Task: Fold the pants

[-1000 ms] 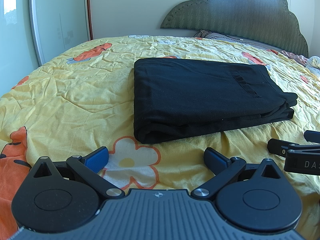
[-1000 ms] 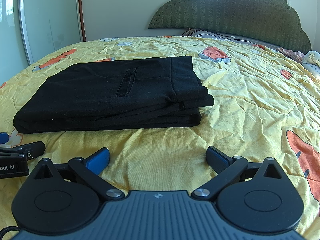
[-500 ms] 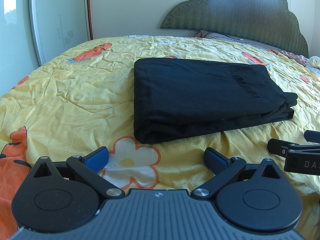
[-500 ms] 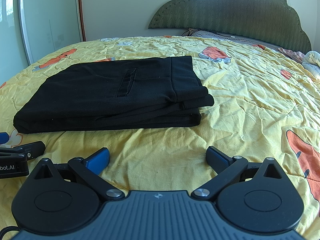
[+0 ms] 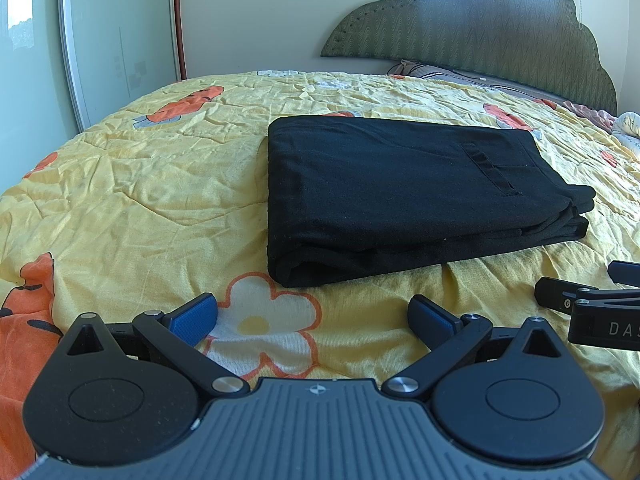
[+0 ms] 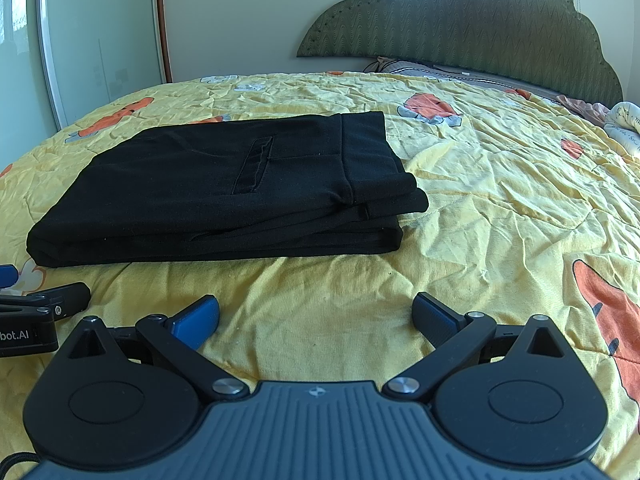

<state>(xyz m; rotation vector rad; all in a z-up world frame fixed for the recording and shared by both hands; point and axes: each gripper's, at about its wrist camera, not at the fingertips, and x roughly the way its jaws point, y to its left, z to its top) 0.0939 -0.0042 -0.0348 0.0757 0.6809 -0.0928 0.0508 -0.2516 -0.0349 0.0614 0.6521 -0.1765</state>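
Black pants (image 5: 400,192) lie folded into a flat rectangular stack on the yellow bedspread (image 5: 140,208), a pocket slit showing on the top layer. In the right wrist view the same pants (image 6: 224,188) sit ahead and to the left. My left gripper (image 5: 312,316) rests low on the bedspread just short of the stack's near left corner, open, nothing between its blue pads. My right gripper (image 6: 316,316) is also open and empty, a short way in front of the stack's near edge. Each gripper shows at the edge of the other's view.
A green scalloped headboard (image 5: 472,36) and pillows stand at the far end of the bed. A mirrored wardrobe door (image 5: 116,36) lines the left wall. Crumpled cloth (image 6: 624,120) lies at the far right. Yellow bedspread (image 6: 500,200) stretches right of the pants.
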